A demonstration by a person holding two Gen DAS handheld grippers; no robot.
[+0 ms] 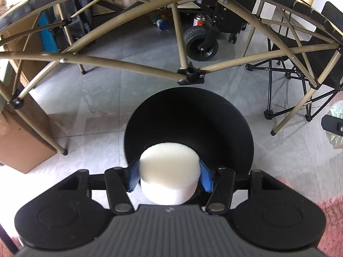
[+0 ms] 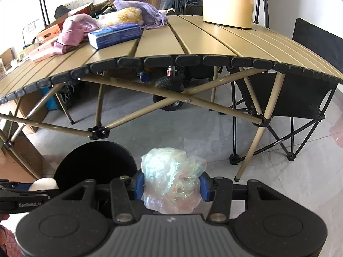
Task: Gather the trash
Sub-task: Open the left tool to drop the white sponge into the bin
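My left gripper (image 1: pixel 169 176) is shut on a white round foam piece (image 1: pixel 169 167) and holds it over the near rim of a black round bin (image 1: pixel 188 115) on the floor. My right gripper (image 2: pixel 172 185) is shut on a crumpled iridescent plastic wrapper (image 2: pixel 171 177) and holds it above the floor, to the right of the bin (image 2: pixel 94 160). The left gripper (image 2: pixel 23 194) and the foam piece (image 2: pixel 44 184) show at the left edge of the right wrist view. The wrapper and a right finger show at the right edge of the left wrist view (image 1: pixel 336 126).
A tan folding table (image 2: pixel 193 40) stands just behind the bin, with crossed legs (image 1: pixel 188 75) close to its far rim. On it lie a tissue pack (image 2: pixel 115 35), plush items and a tan container (image 2: pixel 228 2). A black folding chair (image 2: pixel 300 98) stands right, cardboard boxes (image 1: pixel 19 141) left.
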